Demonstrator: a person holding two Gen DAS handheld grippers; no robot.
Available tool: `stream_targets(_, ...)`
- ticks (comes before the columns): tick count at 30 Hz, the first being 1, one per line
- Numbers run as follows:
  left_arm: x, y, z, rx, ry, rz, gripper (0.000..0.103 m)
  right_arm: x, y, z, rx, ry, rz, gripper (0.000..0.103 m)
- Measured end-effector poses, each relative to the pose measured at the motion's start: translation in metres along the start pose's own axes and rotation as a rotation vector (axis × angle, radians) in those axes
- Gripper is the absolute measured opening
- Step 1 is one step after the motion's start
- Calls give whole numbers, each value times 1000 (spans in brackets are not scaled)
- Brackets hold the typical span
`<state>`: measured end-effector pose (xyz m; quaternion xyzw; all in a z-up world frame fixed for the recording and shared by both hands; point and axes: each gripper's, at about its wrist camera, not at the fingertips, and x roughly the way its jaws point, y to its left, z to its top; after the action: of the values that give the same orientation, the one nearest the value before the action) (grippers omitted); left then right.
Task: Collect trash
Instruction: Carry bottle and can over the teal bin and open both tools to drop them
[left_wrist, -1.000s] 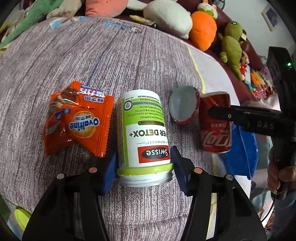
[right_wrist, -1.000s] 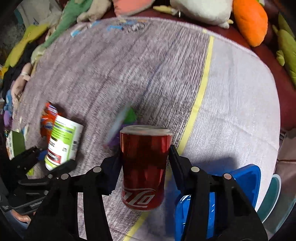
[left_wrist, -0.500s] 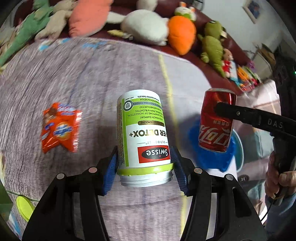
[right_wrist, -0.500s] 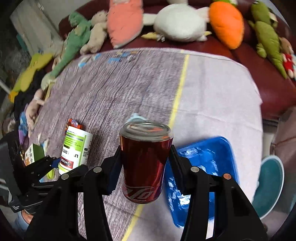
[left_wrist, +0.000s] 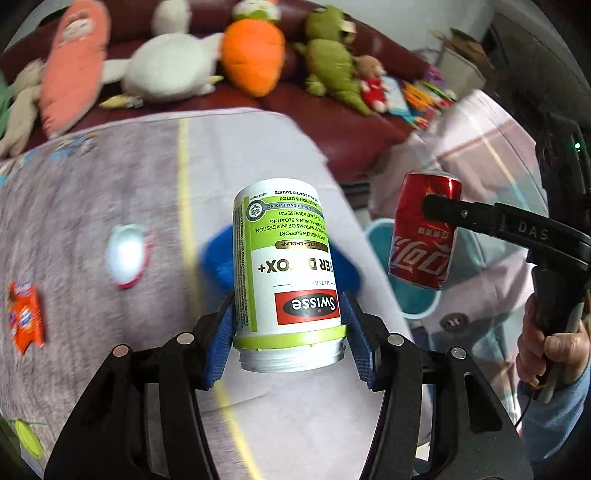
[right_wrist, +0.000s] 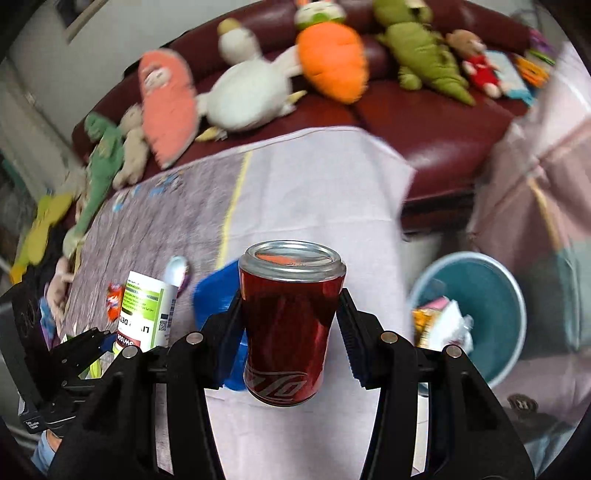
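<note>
Between the black left gripper (left_wrist: 290, 332) and its blue ribbed pads (left_wrist: 218, 345) sits a white supplement bottle (left_wrist: 286, 273) with lime-green bands and a red logo patch (its lettering reads upside down). The black right gripper (right_wrist: 290, 334) frames a deep red soda can (right_wrist: 290, 326) with white script and a silver top. Behind both lies a blue tray (right_wrist: 214, 295) on a tablecloth (left_wrist: 92, 192) of mottled grey-purple, crossed by a yellow stripe and turning pale lilac. To the right gripper's right stands a teal bin (right_wrist: 491, 295). Far left of the left gripper lies an orange snack wrapper (left_wrist: 26, 317). Beyond, a maroon sofa (right_wrist: 424, 133) carries an orange carrot plush (right_wrist: 332, 62).
</note>
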<state>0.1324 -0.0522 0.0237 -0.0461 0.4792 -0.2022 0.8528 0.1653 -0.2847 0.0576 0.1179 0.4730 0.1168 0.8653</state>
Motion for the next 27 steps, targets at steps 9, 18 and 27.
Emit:
stream_targets(9, 53, -93, 18, 148, 87, -68, 56, -35, -108, -19, 177, -68, -61, 47)
stream_targets(18, 119, -156, 17, 238, 193, -89, 56, -40, -178, -35, 285, -75, -114, 47)
stream_targets(27, 178, -187, 16, 279, 275, -89, 57, -33, -219, -42, 343, -68, -135, 47)
